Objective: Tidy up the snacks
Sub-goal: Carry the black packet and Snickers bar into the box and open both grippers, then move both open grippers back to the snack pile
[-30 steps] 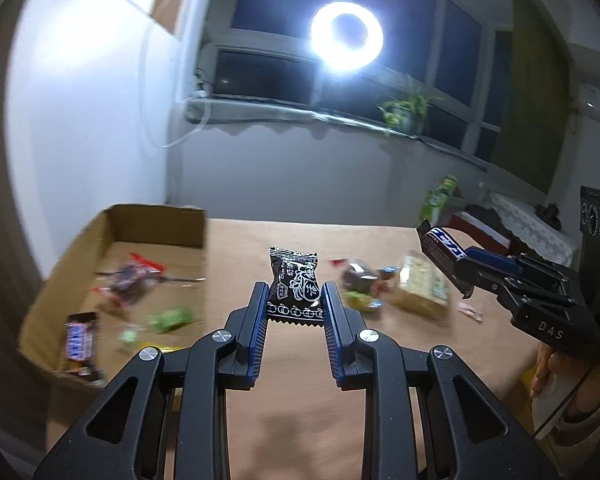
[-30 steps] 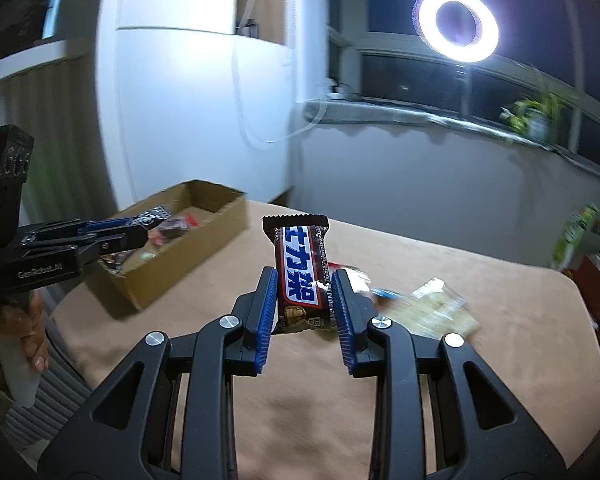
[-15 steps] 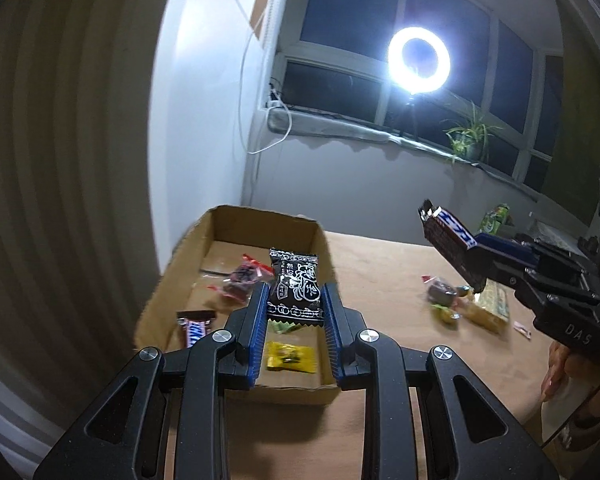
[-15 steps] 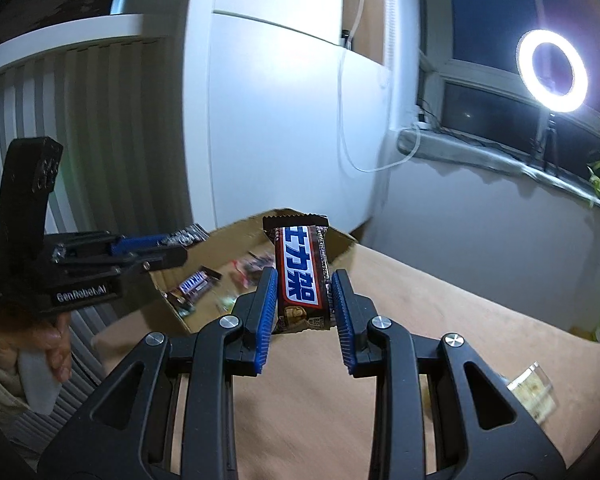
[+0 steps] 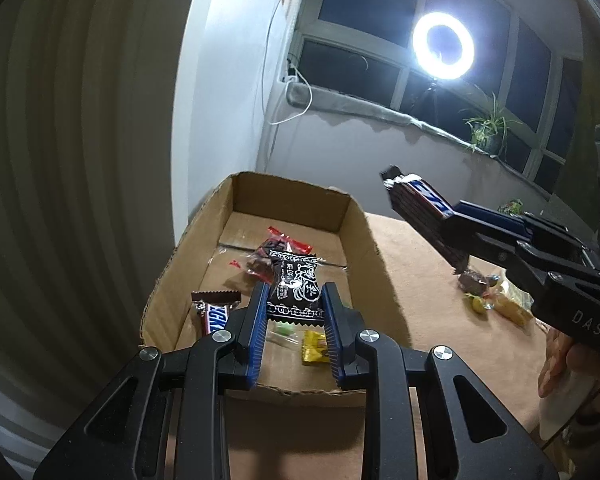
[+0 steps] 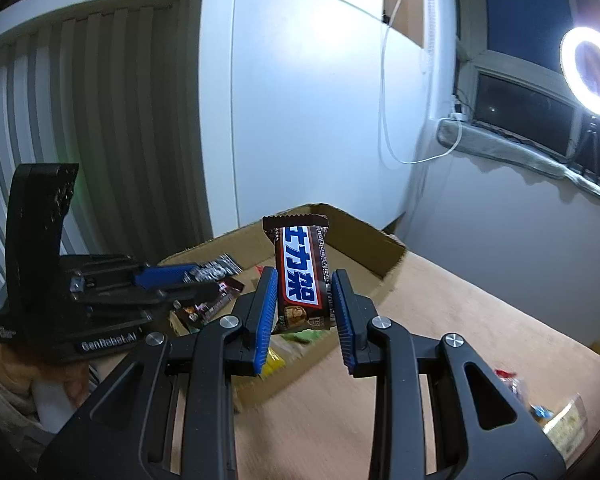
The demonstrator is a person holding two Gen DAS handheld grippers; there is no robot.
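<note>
A: Left gripper (image 5: pixel 294 322), jaws clamped on a black snack packet (image 5: pixel 296 286), held upright over the near end of the cardboard box (image 5: pixel 354 232).

B: Right gripper (image 6: pixel 303 314)?

A: Jaws clenched on a brown chocolate bar (image 6: pixel 301 270) with a blue-and-white label, standing upright, above the box's near wall in the right wrist view. Not over the middle of the box.

B: What's in the box?

A: A second chocolate bar (image 5: pixel 214 314) by the left wall, a red-ended candy (image 5: pixel 266 258), a yellow sweet (image 5: pixel 315 346), something green. More loose snacks (image 5: pixel 486 294) lie on the table (image 5: pixel 420 280), well apart from the box.

B: Risks?

A: Release the bar from where it is and I think it hits the rim, tips outward onto the table. The two grippers are near each other over a narrow box, so they could knock together. Packet's gripped low, top part free; a drop from this height may bounce it off the pile.
</note>
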